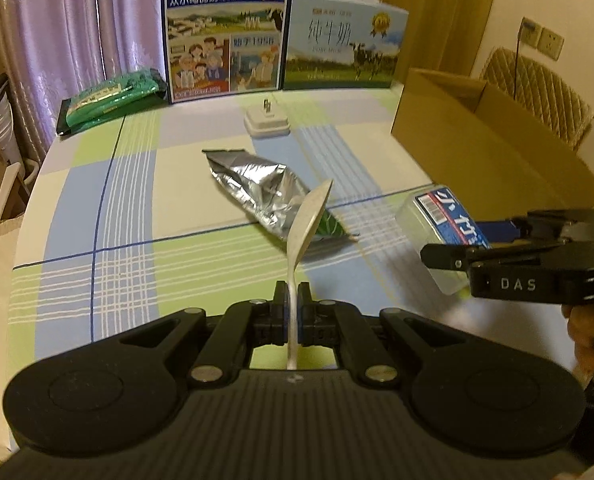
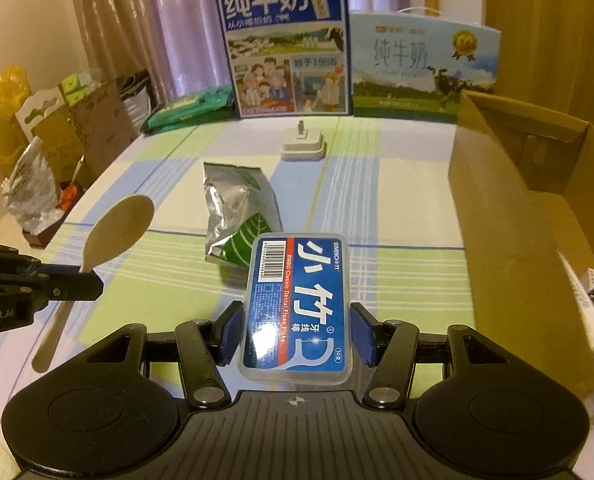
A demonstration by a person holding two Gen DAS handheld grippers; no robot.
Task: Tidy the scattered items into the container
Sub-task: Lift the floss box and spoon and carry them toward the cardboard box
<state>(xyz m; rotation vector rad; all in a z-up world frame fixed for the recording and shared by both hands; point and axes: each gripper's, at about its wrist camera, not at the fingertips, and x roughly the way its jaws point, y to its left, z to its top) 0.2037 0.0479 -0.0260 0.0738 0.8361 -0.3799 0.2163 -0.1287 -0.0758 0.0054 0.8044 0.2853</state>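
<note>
Your left gripper (image 1: 293, 300) is clamped tight on the handle of a pale spoon (image 1: 311, 216), its bowl pointing up toward one o'clock and clear of the cloth, so it looks ready to carry rather than to set down. Your right gripper (image 2: 297, 328) is spread about as wide as the floss box (image 2: 299, 308) and squeezes that box by its long sides, label up, also off the table. Holding one item in each tool suggests you mean to drop both in a single trip.

The cardboard box (image 2: 509, 216) stands open at three o'clock in the right view, near the table's right edge, with something small and white already inside at its near end. That is the likely place for both items.

Still loose on the checked tablecloth (image 1: 137, 184) are a crumpled foil packet (image 1: 257, 188) at twelve o'clock just beyond the spoon, and a white plug (image 1: 267, 120) farther back.

Two milk cartons (image 1: 227, 28) stand against the back, a green packet (image 1: 113, 98) lies at ten o'clock, and purple curtains (image 1: 57, 40) hang behind. Bags and boxes crowd the floor left of the table.
</note>
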